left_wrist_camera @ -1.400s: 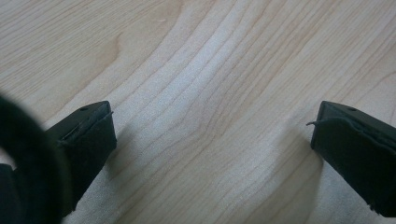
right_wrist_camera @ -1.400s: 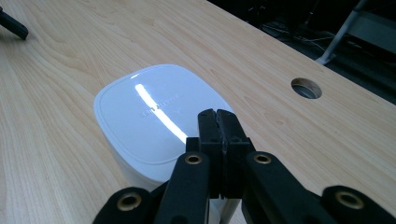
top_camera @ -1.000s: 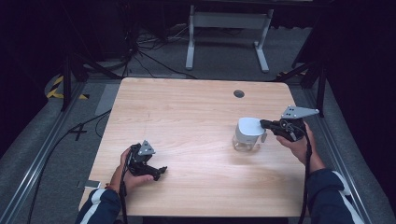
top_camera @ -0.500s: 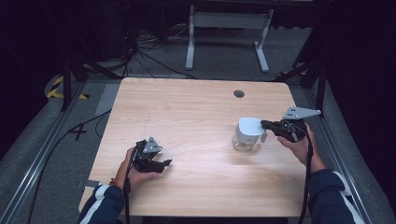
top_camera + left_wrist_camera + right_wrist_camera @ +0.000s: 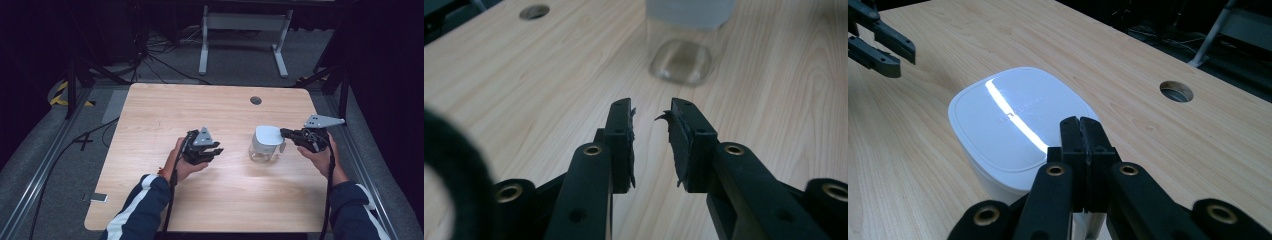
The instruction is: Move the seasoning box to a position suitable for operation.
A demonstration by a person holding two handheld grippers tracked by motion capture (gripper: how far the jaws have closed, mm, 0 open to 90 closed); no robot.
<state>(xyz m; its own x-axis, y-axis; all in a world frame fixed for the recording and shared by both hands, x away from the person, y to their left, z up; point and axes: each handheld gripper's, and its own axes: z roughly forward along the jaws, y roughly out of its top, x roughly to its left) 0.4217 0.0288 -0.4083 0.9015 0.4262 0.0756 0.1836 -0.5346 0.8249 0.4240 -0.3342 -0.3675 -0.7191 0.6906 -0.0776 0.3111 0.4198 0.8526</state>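
Note:
A clear container [image 5: 264, 144] with a white lid [image 5: 1008, 120] stands on the right half of the wooden table [image 5: 165, 110]. My right gripper [image 5: 285, 133] is shut, its tips [image 5: 1081, 125] at the lid's right edge; I cannot tell whether they pinch it. My left gripper [image 5: 218, 150] hovers left of the container and points at it. Its jaws [image 5: 651, 107] have just been closing and stand a narrow gap apart with nothing between them. The container's clear base [image 5: 680, 61] lies straight ahead of them. The left gripper [image 5: 878, 42] also appears beyond the lid.
A round cable hole [image 5: 256, 100] sits near the table's far edge. A metal stand [image 5: 240, 20] and cables [image 5: 160, 62] lie on the floor behind the table. A small flat device [image 5: 95, 197] lies on the floor at the left.
The left hand has moved right across the table toward the container and risen a little, and its jaws have narrowed. The right gripper and the container have stayed put.

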